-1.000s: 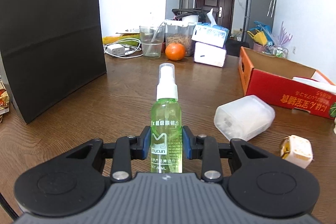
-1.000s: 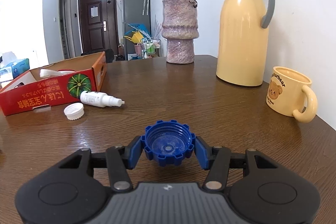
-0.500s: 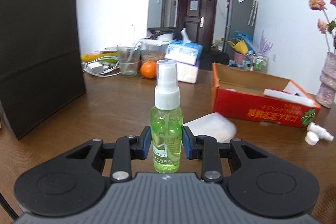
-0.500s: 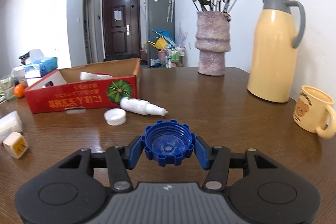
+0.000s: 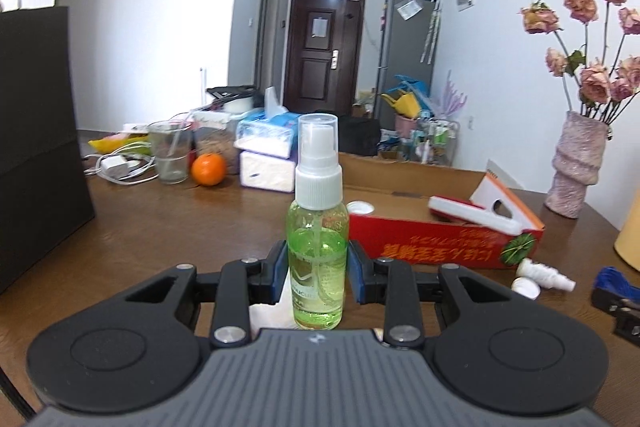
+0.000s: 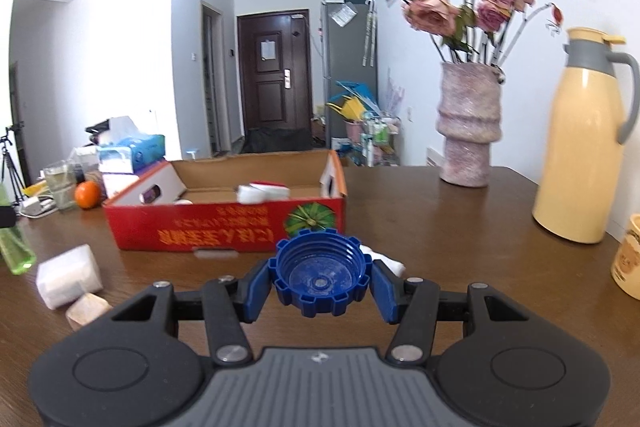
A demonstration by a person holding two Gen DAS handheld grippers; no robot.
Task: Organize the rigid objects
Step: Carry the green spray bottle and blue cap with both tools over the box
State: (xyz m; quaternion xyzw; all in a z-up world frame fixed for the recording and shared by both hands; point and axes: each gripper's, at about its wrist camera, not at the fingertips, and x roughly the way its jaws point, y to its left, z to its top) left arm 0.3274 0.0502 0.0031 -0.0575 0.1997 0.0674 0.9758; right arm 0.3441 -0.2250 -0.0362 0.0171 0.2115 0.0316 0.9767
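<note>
Two things are in my grip: a green translucent plastic spray bottle with a white pump top (image 5: 318,247), upright and clamped in my left gripper (image 5: 318,277), and a blue ribbed plastic screw cap (image 6: 322,273), hollow side up, pinched in my right gripper (image 6: 322,281). Both hang above the brown wooden table (image 6: 440,227). Straight ahead, on the far side, lies the shallow red cardboard box (image 6: 224,223), long side across; my right gripper looks nearer its wall.
</note>
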